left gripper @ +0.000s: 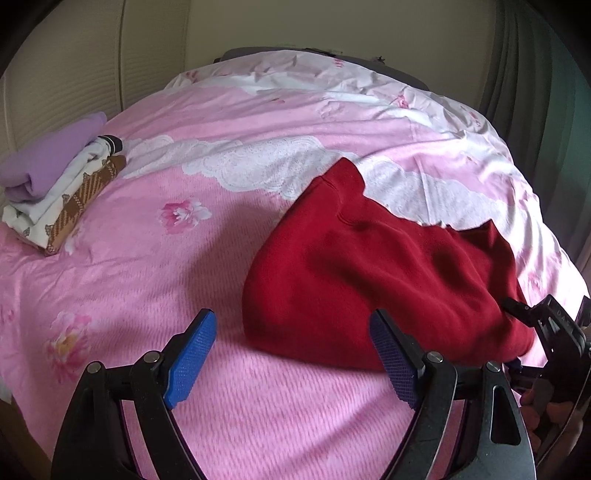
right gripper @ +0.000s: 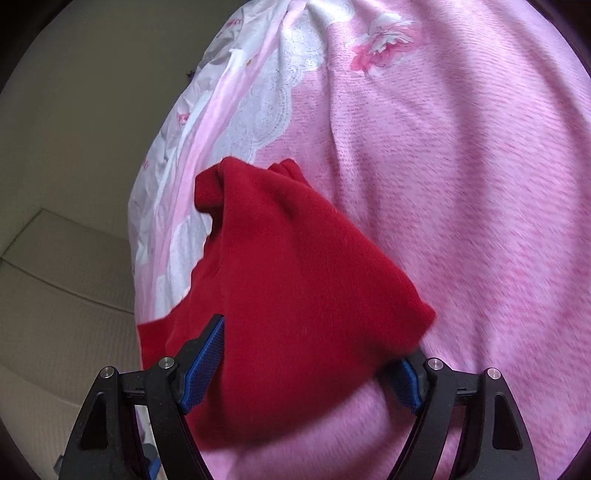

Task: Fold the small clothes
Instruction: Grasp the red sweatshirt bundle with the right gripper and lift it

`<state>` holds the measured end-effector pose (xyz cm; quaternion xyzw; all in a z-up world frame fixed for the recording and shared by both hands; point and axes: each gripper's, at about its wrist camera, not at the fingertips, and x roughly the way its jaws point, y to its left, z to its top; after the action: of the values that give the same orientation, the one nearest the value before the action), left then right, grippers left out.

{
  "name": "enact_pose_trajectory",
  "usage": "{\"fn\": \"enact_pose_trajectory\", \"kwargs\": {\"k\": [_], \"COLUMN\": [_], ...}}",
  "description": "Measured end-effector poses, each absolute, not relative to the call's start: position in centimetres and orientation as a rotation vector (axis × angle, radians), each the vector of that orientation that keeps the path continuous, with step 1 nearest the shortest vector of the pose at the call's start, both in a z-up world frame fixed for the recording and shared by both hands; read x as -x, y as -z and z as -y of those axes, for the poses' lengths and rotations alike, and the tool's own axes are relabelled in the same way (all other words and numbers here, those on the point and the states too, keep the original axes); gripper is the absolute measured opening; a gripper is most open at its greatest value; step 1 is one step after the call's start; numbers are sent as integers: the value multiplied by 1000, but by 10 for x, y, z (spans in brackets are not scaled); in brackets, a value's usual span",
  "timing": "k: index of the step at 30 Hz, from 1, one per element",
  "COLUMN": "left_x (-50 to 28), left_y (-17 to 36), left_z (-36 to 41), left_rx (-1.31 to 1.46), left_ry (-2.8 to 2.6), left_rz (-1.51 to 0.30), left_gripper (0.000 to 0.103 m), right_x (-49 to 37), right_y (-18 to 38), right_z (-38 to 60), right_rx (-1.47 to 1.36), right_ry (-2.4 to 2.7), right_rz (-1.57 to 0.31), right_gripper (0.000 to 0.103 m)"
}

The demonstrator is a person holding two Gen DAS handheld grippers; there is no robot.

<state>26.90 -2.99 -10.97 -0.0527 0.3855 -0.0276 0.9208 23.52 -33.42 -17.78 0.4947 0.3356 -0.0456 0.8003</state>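
- So there's a red garment [left gripper: 373,266] lying crumpled on a pink bedspread [left gripper: 147,280], the kind with flower prints and a white lace-pattern band running across it.
- Everything below is placed relative to that red garment.
- Left gripper [left gripper: 291,354]: jaws spread wide, nothing between the blue pads [left gripper: 192,362]. It hangs just beside the garment's near-left edge, over bare pink cover. The right-hand pad sits right at the hem, but I can't tell if it actually touches the fabric.
- Right gripper [right gripper: 314,369]: jaws also spread wide, and here the garment's near end lies between them. In the right wrist view the left pad [right gripper: 207,365] is in front of the red cloth, while the other pad is partly hidden by the cloth's edge. The pads don't look pressed onto it, more straddling than pinching.
- In the left wrist view the right gripper shows up at the garment's far right corner, black frame right against the cloth.
- Well off to the garment's left, near the bed's edge, sits a stack of folded clothes [left gripper: 62,184]: a lilac piece on top, white and brown patterned ones beneath.
- Beyond the garment, the cover turns white and wrinkled, then a beige wall [left gripper: 332,26].
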Motion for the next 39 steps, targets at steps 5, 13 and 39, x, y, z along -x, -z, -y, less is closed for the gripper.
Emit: {"fn": "enact_pose_trajectory", "kwargs": {"k": [5, 13, 39], "left_x": [-287, -283, -223], "left_y": [112, 104, 74], "left_z": [28, 15, -207], "left_rx": [131, 140, 257], "left_ry": [55, 51, -235], "left_rz": [-797, -784, -699], "left_gripper": [85, 85, 85], "right_x": [-247, -232, -268], "right_y": [180, 140, 116], "right_z": [333, 315, -51], "right_rx": [-1022, -795, 892], "right_ry": [93, 176, 193], "right_rz": [-690, -645, -411], "right_gripper": [83, 44, 36]}}
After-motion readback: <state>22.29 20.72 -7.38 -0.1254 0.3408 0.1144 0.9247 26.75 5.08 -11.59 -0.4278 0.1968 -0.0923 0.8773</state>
